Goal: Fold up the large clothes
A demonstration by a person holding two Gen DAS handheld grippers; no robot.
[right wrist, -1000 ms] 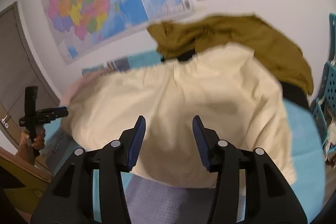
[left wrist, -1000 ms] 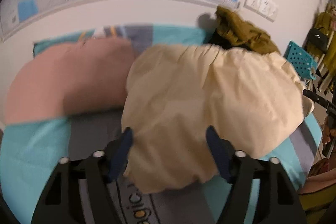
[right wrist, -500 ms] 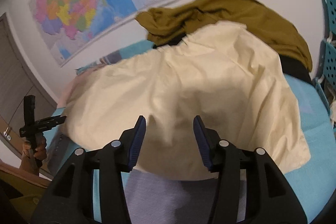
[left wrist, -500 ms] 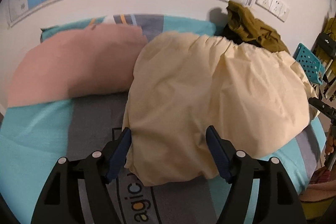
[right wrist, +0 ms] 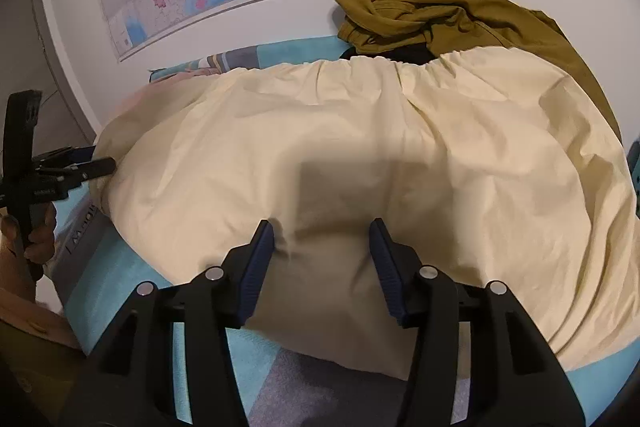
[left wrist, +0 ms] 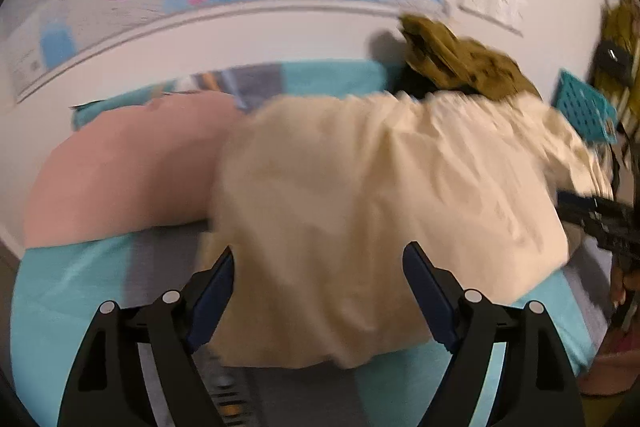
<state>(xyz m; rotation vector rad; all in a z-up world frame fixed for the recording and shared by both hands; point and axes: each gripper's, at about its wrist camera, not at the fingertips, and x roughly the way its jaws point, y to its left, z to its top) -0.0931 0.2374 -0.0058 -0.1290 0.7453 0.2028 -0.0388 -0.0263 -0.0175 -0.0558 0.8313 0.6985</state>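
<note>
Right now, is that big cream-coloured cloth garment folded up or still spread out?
Spread out. The cream-coloured cloth garment lies wide and rumpled over the turquoise and grey bed cover, gathered waistband visible, no neat fold showing.

Cream garment (right wrist: 360, 155), olive clothes (right wrist: 440, 19), teal-and-grey bedsheet (right wrist: 132, 267).

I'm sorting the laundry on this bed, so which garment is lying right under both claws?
The cream garment, spread flat nearest both open claws; the pink one lies left, the olive one bunched by the wall.
</note>
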